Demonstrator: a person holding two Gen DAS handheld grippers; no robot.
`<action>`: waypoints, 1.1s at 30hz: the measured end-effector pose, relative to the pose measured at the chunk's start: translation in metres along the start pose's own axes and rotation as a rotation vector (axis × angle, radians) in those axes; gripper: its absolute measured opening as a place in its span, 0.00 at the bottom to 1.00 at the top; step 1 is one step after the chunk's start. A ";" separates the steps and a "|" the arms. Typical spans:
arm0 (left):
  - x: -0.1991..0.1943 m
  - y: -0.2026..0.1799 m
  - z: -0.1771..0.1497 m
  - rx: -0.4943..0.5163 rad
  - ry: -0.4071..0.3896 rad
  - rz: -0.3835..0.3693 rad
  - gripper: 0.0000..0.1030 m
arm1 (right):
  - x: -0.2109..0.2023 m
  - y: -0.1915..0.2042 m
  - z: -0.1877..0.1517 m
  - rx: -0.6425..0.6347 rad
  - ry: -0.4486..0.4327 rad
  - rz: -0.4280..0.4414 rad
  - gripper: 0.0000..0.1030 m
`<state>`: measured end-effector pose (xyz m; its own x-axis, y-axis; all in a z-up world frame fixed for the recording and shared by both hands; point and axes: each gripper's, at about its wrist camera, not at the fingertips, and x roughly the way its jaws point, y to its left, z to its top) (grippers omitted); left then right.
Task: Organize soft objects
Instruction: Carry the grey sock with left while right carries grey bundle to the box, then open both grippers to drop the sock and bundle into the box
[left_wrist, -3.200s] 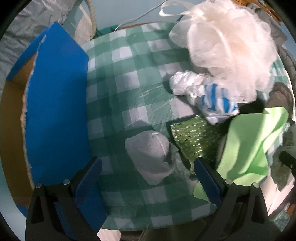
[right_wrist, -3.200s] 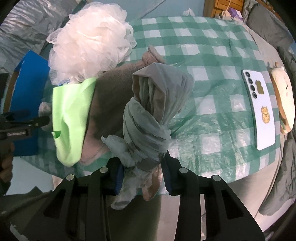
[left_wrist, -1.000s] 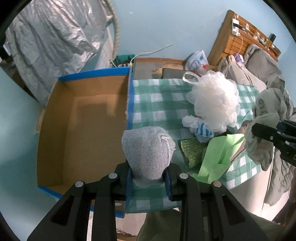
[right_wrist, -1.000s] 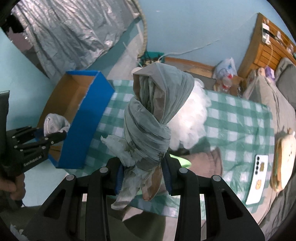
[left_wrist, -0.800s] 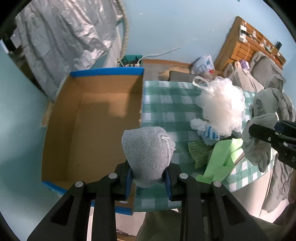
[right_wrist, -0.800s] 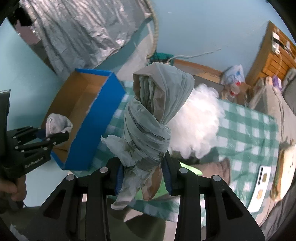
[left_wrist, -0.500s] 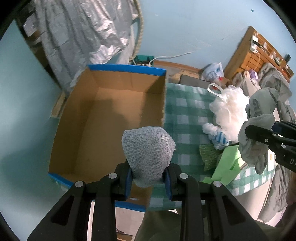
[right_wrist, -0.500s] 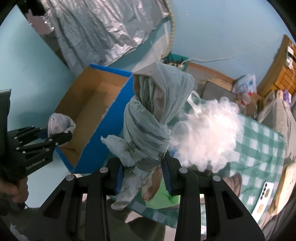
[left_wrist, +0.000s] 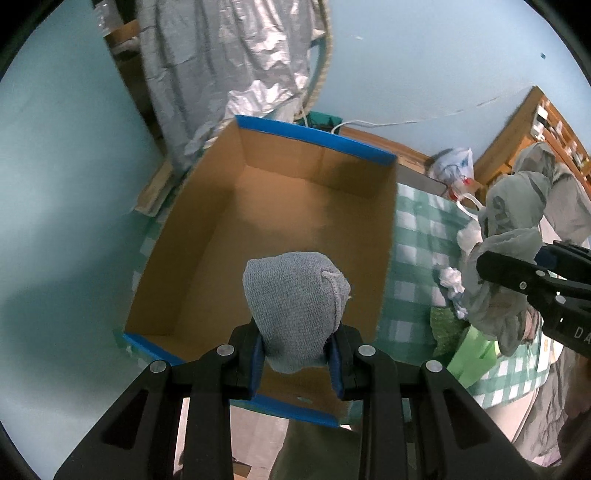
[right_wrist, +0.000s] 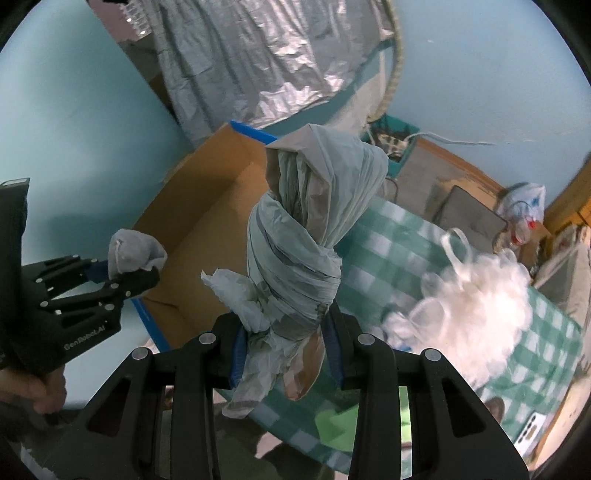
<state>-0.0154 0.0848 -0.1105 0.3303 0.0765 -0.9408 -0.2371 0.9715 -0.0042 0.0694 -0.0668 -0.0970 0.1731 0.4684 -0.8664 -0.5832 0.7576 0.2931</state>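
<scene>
On the left we see the cardboard box (left_wrist: 266, 236), brown inside with blue edges, standing open just beside the bench (left_wrist: 413, 266) with its green checked cloth. Our left gripper (left_wrist: 297, 352) hangs above the box's near end, its jaws closed part-way and pinching a grey knitted sock (left_wrist: 295, 299) that stands up between them. Further right, our right gripper (right_wrist: 284, 345) has its jaws clamped on a knotted grey plastic bag (right_wrist: 306, 236), held in the air over the bench's edge next to the box. On the bench to the right lie a white mesh bath sponge (right_wrist: 480, 306), blurred here, and a light green cloth (left_wrist: 476, 354) near the front edge.
</scene>
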 end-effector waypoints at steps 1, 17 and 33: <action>0.001 0.004 0.001 -0.008 0.000 0.003 0.28 | 0.003 0.004 0.003 -0.008 0.005 0.006 0.34; 0.021 0.049 0.015 -0.076 0.021 0.044 0.28 | 0.054 0.054 0.044 -0.130 0.073 0.038 0.34; 0.041 0.066 0.021 -0.067 0.034 0.067 0.64 | 0.094 0.072 0.063 -0.142 0.114 -0.007 0.69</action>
<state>0.0015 0.1565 -0.1423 0.2807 0.1317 -0.9507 -0.3186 0.9472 0.0372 0.0932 0.0605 -0.1318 0.0908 0.4029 -0.9107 -0.6903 0.6846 0.2340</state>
